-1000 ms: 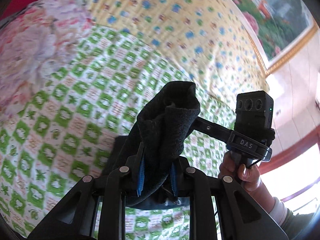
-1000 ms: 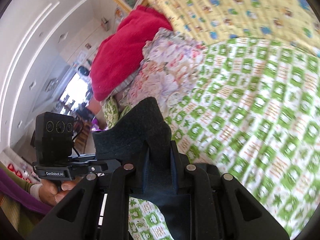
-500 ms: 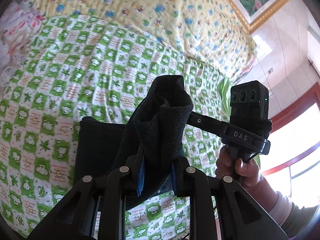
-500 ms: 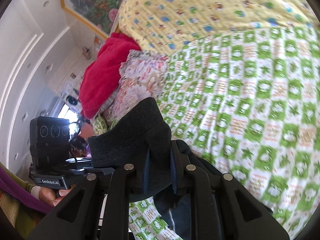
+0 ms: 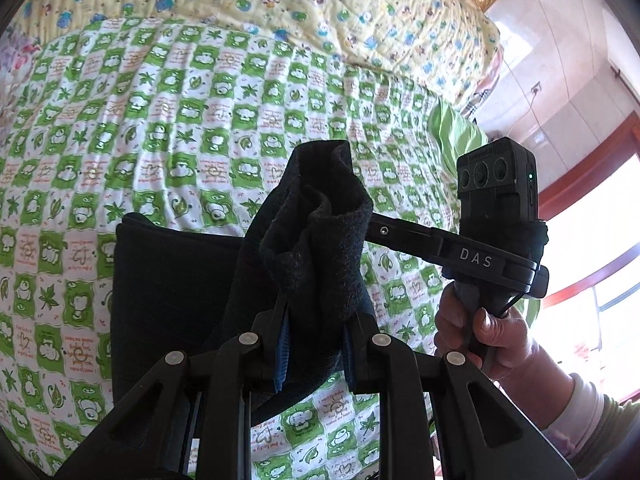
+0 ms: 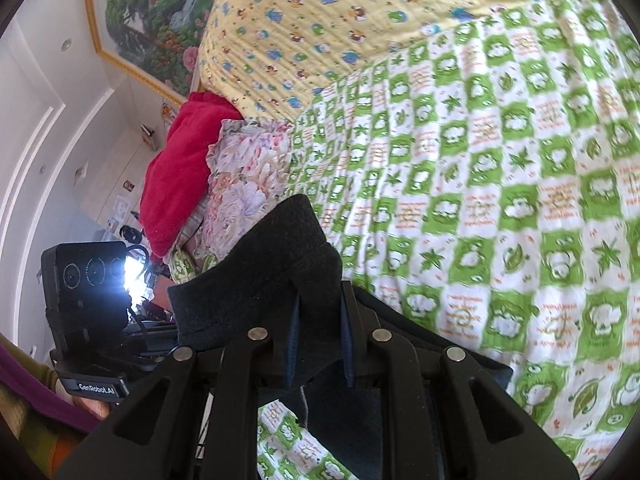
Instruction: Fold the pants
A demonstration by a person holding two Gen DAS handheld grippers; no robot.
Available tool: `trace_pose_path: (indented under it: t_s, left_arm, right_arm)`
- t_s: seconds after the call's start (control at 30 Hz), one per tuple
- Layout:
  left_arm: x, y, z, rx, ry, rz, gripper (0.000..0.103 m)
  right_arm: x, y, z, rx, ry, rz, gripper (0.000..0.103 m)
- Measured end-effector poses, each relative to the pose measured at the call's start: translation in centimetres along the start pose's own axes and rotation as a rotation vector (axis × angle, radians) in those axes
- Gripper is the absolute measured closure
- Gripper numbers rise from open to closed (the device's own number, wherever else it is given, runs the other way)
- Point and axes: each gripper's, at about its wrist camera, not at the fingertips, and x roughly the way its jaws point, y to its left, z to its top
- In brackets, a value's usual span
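The dark pants lie partly folded on the green checked bedspread. My left gripper is shut on a bunched edge of the pants, which stands up between the fingers. My right gripper is shut on another edge of the pants, lifted above the bed. The right gripper's body shows in the left wrist view, held by a hand just right of the cloth. The left gripper's body shows at the left of the right wrist view.
A yellow patterned quilt lies at the far side of the bed. A red blanket and a floral pillow are piled at the bed's left end. A framed painting hangs on the wall. A window is at the right.
Both grippers have carried the held pants edges forward over the bed. More of the folded dark cloth now lies flat below the left gripper. The pillow pile has slid out of the left view.
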Motion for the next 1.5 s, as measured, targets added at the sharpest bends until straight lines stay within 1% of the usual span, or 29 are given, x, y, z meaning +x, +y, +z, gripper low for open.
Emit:
trace_pose_path:
  t_s: [0.13, 0.27, 0.37, 0.43, 0.5, 0.53, 0.63, 0.7, 0.77, 0.83, 0.9, 0.97, 1.0, 1.07, 1.17, 1.33, 1.5]
  left_arm:
    - [1.1, -0.8, -0.2, 0.045, 0.019, 0.013, 0.082]
    - [2.5, -1.5, -0.6, 0.095, 0.042, 0.027, 0.081]
    - [3.6, -2.2, -0.9, 0.127, 0.058, 0.028, 0.08]
    - [4.3, -2.8, -1.1, 0.148, 0.067, 0.034, 0.072]
    - [5.0, -3.4, -1.4, 0.172, 0.079, 0.031, 0.068]
    - [5.4, -3.7, -1.5, 0.183, 0.087, 0.028, 0.064]
    - [6.0, -4.5, -1.8, 0.205, 0.108, -0.006, 0.052]
    - [6.1, -4.8, -2.0, 0.214, 0.118, -0.022, 0.048]
    - [6.2, -5.1, -2.0, 0.222, 0.123, -0.026, 0.045]
    - [6.1, -5.1, -2.0, 0.216, 0.129, -0.035, 0.045]
    - [5.7, -4.8, -1.8, 0.202, 0.135, -0.054, 0.044]
    - [5.1, -4.5, -1.6, 0.186, 0.135, -0.08, 0.043]
    - [4.8, -4.4, -1.5, 0.18, 0.131, -0.087, 0.043]
    - [3.8, -4.1, -1.4, 0.174, 0.111, -0.085, 0.04]
    - [2.7, -3.3, -1.1, 0.154, 0.088, -0.079, 0.039]
    - [1.4, -1.1, -0.7, 0.09, 0.063, -0.064, 0.039]
    - [0.1, 1.2, -0.6, 0.039, 0.035, -0.039, 0.038]
  right_arm:
    - [-0.3, -1.0, -0.9, 0.024, -0.011, -0.013, 0.083]
    - [-0.6, -1.9, -1.6, 0.048, -0.01, -0.041, 0.078]
    - [-1.1, -2.6, -2.2, 0.062, -0.006, -0.081, 0.076]
    - [-1.6, -3.1, -2.5, 0.076, -0.012, -0.101, 0.075]
    - [-2.5, -3.6, -2.9, 0.097, -0.029, -0.114, 0.075]
    - [-2.9, -3.9, -3.0, 0.108, -0.038, -0.127, 0.075]
    - [-4.2, -4.5, -3.7, 0.15, -0.063, -0.156, 0.073]
    - [-5.0, -4.8, -4.1, 0.18, -0.076, -0.178, 0.067]
    - [-5.8, -4.9, -4.6, 0.209, -0.088, -0.205, 0.049]
    - [-6.5, -4.9, -5.1, 0.232, -0.106, -0.225, 0.042]
    - [-7.0, -4.9, -5.5, 0.25, -0.121, -0.23, 0.041]
    - [-7.5, -4.7, -5.8, 0.271, -0.136, -0.23, 0.027]
    - [-7.7, -4.6, -5.8, 0.277, -0.145, -0.235, 0.025]
    - [-8.0, -4.2, -6.0, 0.283, -0.157, -0.24, 0.024]
    - [-8.1, -3.7, -6.1, 0.294, -0.154, -0.251, 0.02]
    - [-7.5, -2.4, -6.1, 0.273, -0.127, -0.275, 0.019]
    - [-6.7, -1.2, -6.0, 0.254, -0.109, -0.278, 0.019]
